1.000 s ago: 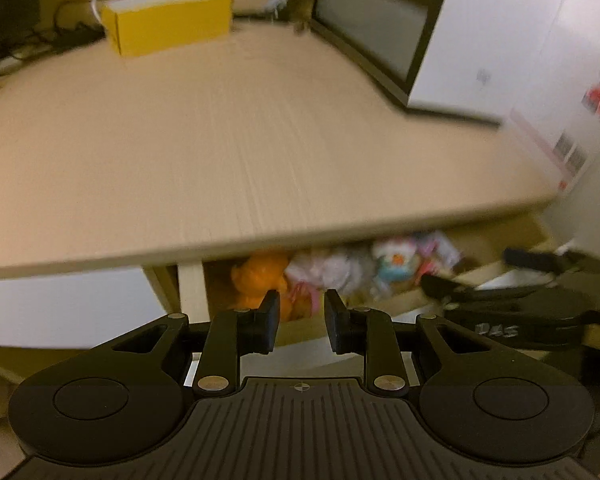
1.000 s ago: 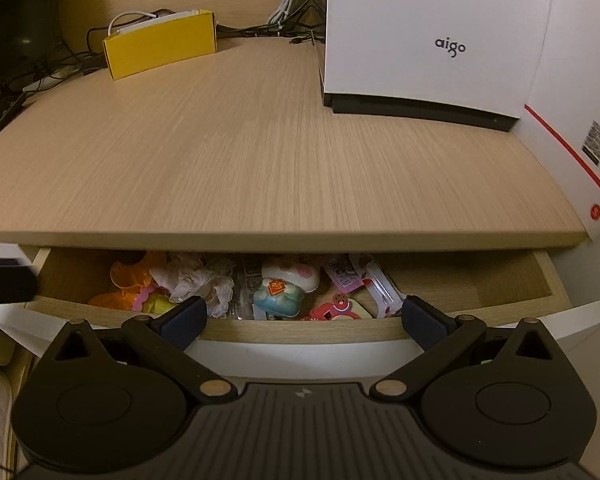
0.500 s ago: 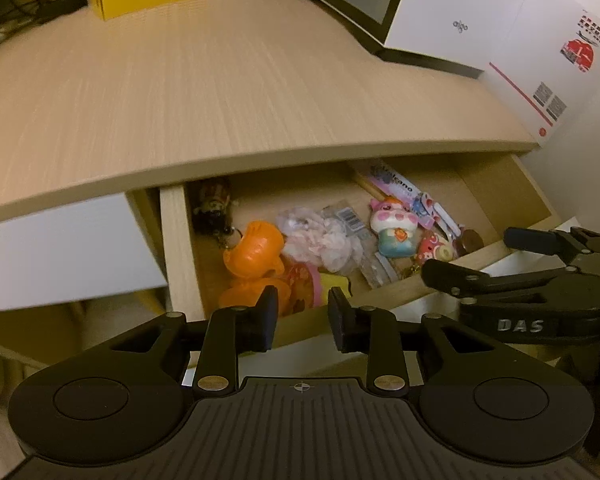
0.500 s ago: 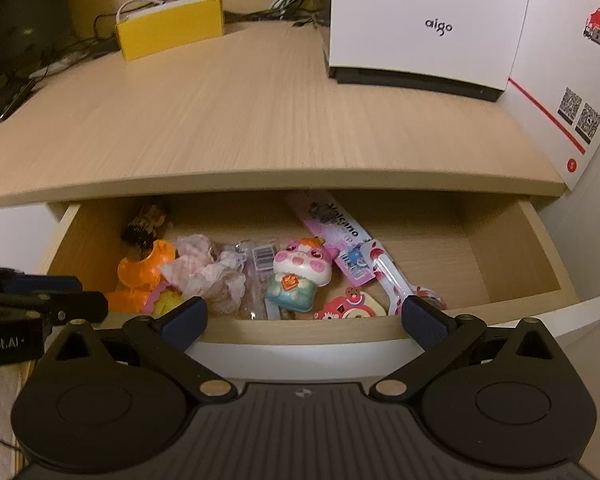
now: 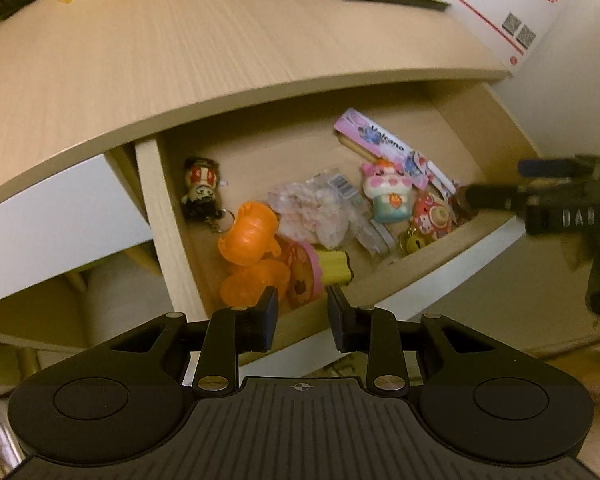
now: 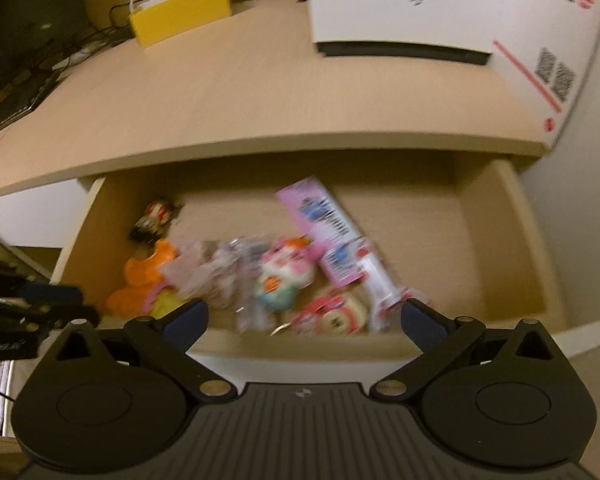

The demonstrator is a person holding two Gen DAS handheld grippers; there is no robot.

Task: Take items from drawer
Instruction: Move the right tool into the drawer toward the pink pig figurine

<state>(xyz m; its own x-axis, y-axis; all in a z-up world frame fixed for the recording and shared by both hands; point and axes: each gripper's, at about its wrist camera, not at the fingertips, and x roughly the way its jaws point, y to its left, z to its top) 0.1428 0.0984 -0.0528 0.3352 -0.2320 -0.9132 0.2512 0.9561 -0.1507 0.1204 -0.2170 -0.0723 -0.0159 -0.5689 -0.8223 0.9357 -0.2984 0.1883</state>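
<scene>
drawer (image 6: 496, 240) open, toys inside; both tools hover empty

In the one open drawer (image 5: 168, 216) you have two orange toys (image 5: 249, 236), one keychain figure (image 5: 201, 188), one pink-and-blue squishy (image 5: 386, 196), one yellow piece (image 5: 334, 267), one pink packet (image 5: 374, 142) and one crumpled clear wrapper (image 5: 312, 208). Beyond the drawer, on the surface (image 6: 240, 92), stands one yellow box (image 6: 180, 12).
</scene>
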